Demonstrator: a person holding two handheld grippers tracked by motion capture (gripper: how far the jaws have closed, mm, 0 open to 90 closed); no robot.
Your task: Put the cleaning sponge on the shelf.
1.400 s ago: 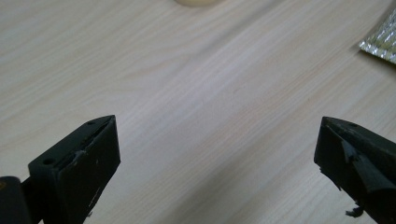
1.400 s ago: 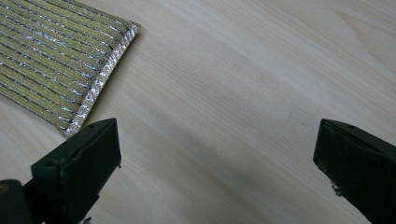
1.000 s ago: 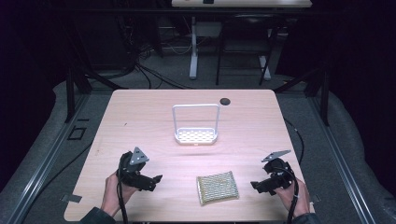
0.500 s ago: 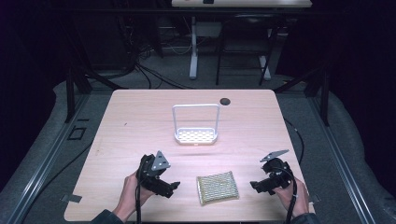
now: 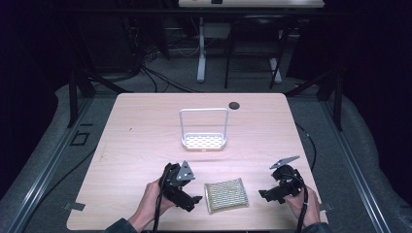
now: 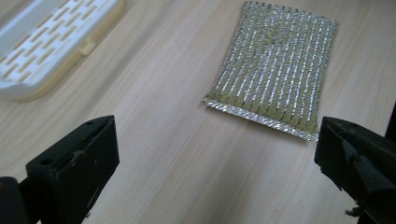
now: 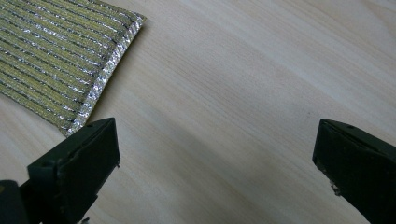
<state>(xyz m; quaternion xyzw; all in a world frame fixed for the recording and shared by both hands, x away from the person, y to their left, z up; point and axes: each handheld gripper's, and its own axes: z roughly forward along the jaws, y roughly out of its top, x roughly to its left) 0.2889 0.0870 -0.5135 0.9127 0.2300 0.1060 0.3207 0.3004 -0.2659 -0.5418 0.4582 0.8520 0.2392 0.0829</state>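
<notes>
Glittery ribbed sponge (image 6: pixel 275 70), matt wood table (image 6: pixel 154 140)

From the right gripper view I get just a corner of the scouring pad (image 7: pixel 56 56), the rest cut off at the frame's left edge.

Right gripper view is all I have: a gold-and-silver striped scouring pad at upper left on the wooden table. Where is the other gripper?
Observer: The left gripper sits just left of the gold-and-silver striped scouring pad, jaws open towards it.
Operator: Touching it?
Observer: No; in the left gripper view bare wood separates the jaws from the pad's near edge.
Operator: Anything else on the table?
Observer: A white slotted plastic tray with a tall wire handle stands beyond the pad, mid-table.
</notes>
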